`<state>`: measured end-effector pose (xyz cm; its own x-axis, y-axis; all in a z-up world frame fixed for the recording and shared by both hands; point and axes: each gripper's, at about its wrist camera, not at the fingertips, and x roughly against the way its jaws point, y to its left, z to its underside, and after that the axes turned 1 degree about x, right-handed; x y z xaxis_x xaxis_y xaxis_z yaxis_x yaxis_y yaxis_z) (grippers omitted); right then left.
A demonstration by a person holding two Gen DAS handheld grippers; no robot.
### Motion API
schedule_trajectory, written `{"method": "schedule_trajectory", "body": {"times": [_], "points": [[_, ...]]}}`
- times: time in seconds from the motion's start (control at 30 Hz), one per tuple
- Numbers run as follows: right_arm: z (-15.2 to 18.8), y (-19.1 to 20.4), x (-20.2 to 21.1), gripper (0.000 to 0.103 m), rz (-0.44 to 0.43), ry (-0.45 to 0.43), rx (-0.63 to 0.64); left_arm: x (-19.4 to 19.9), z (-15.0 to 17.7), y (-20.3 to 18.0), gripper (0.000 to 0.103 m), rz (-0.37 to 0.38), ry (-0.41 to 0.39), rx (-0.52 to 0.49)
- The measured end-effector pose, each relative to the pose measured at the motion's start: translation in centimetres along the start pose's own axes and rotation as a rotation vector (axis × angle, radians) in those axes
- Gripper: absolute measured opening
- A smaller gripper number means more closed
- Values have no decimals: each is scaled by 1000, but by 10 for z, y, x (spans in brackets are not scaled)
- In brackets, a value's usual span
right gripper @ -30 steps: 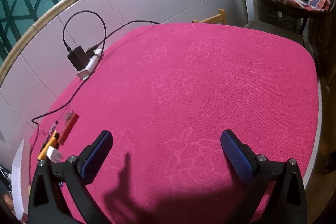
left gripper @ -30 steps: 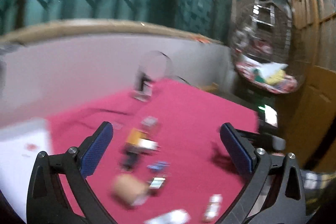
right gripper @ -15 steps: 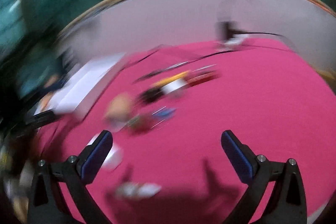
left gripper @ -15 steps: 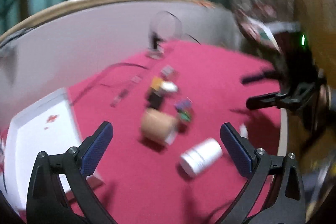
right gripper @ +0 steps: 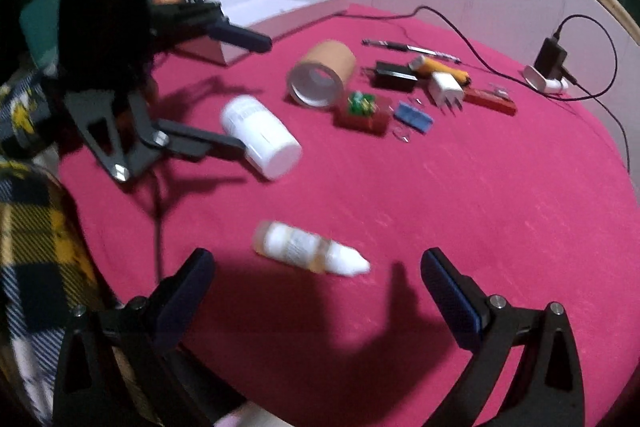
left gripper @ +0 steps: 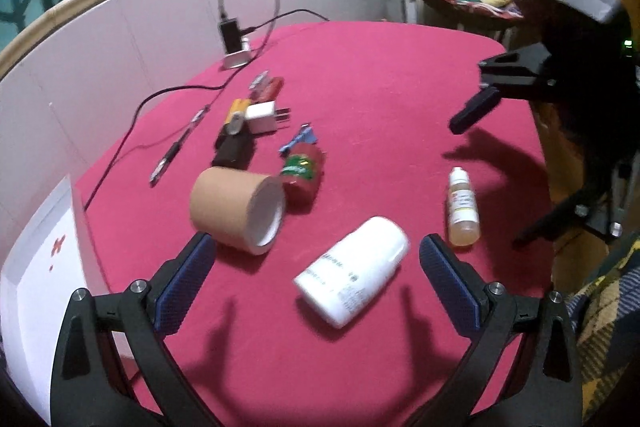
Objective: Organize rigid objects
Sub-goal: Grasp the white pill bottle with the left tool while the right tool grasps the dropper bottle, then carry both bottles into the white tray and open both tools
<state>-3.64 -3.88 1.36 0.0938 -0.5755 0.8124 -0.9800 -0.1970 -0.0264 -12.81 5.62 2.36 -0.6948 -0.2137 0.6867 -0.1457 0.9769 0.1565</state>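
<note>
Left gripper (left gripper: 316,281) hangs low over the near edge of the table, its blue-padded fingers (left gripper: 182,281) spread wide with nothing between them but cloth. Just ahead, lying on its side inside that gap, is the fat white plastic bottle (left gripper: 353,271). To its right lies the small dropper bottle of amber liquid with a white cap (left gripper: 462,211).

From the other side, the right gripper (right gripper: 318,287) also hovers wide apart and holding nothing, tilted down toward that same dropper bottle, which lies just beyond its fingertips. Each gripper shows in the other's camera, facing across the table.

Further in sits the brown cardboard tube (left gripper: 236,209), on its side, open end toward the left camera. Just beside it rests a red cylindrical packet with a green label (left gripper: 302,173), and a small blue clip (left gripper: 299,141) past that. Beyond them comes a tight cluster: a black block (left gripper: 234,151), a white plug adapter (left gripper: 264,117), an orange cylinder (left gripper: 237,113) and a flat red item (left gripper: 270,89). A dark pen (left gripper: 176,151) lies apart to the left.

At the left edge waits the white rectangular tray (left gripper: 36,271). Everything rests on the magenta tablecloth (left gripper: 380,87). At the far side a black charger (left gripper: 230,33) sits in a white socket, its cable looping against the pale tiled wall (left gripper: 120,27). Teal lattice glass rises behind the wall.
</note>
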Motion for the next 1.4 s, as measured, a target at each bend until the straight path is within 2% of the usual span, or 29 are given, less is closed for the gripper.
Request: {"method": "schedule_trajectory", "body": {"times": [0.13, 0.23, 0.27, 0.3, 0.4, 0.47, 0.6, 0.73, 0.77, 0.8, 0.83, 0.87, 0.9, 1.03, 1.2, 1.3, 1.4], "points": [[6, -2, -4, 97, 29, 14, 13, -10, -2, -9, 102, 29, 27, -59], [2, -6, -13, 80, 18, 14, 13, -16, -1, -11, 82, 52, 54, -66], [-2, -7, -15, 76, 7, 0, 9, -17, 0, -11, 70, 58, 68, -62], [-6, -6, -18, 70, 5, -5, 15, -19, 2, -10, 66, 61, 84, -59], [-17, 2, -25, 61, -13, -7, 70, -19, 9, -8, 65, 50, 113, -50], [-22, 3, -27, 53, -37, -5, 83, -14, 9, -5, 65, 44, 104, -38], [-23, -1, -27, 43, -52, -4, 67, -12, 11, -2, 62, 43, 106, -23], [-15, -7, -20, 39, -81, -15, 10, -12, 8, -4, 62, 60, 106, -39], [-14, -7, -20, 32, -76, -15, 8, -12, 6, -7, 62, 64, 105, -55], [-13, -6, -19, 18, -78, -15, 13, -14, 5, -8, 62, 65, 106, -65], [-13, -4, -19, 18, -80, -13, 14, -14, 3, -10, 59, 66, 109, -80], [-12, -1, -19, 18, -79, -9, 17, -14, 3, -12, 51, 65, 111, -86], [-11, 1, -18, 18, -75, -8, 21, -14, 3, -12, 37, 68, 113, -87], [-8, -1, -17, 18, -57, -28, -18, -10, 7, -6, 37, 46, 106, -25], [-10, -17, -12, 18, -50, -85, -129, -2, 10, 8, 37, 32, 93, 96], [-17, -23, -4, 18, -25, -134, -179, 8, 2, 11, 37, -47, 79, 137], [-28, -29, 9, 18, -13, -204, -239, 24, -10, 16, 37, -156, 45, 182]]}}
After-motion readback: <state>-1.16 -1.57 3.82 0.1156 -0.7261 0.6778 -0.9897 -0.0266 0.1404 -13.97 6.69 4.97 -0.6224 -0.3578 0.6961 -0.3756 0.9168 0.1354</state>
